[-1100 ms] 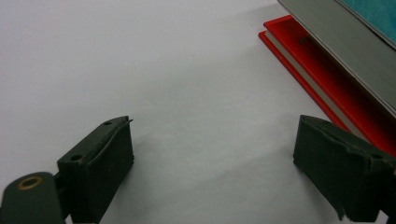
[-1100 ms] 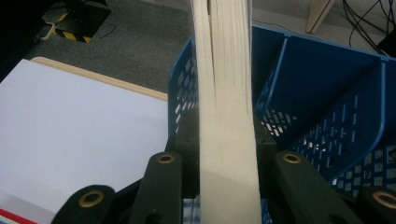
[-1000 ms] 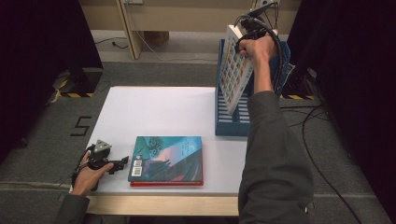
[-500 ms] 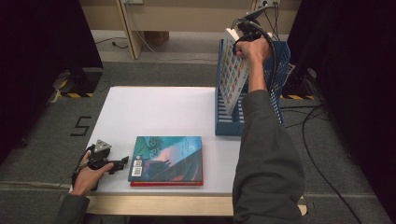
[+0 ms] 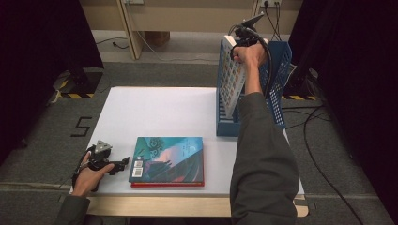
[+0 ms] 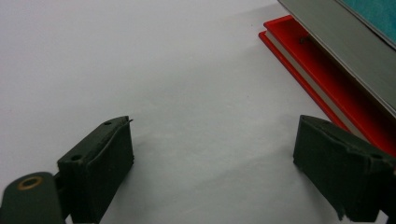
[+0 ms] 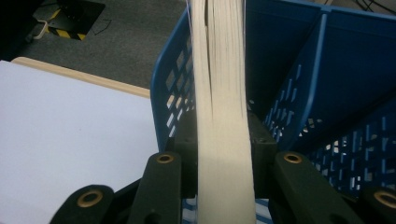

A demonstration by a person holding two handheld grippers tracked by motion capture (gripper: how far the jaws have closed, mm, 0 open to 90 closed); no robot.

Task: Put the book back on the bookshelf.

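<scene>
Item: thick white-paged book [image 7: 223, 140], being filed upright into blue slotted plastic rack [image 5: 277, 84] at the table's far right corner.
Right gripper [image 5: 241, 42] clamped on its top edge; apparently part-lowered. Next: lower straight, then release. Left gripper [image 5: 123, 162] rests spread, near front left edge beside teal-covered book [image 5: 169, 159].

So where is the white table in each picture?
High view: the white table fills the middle, under the blue rack and red book.
Left gripper view: it spreads ahead of the open left claw, red book upper right.
Right gripper view: far left, beside the blue rack.
Shared landmark: its white top.
</scene>
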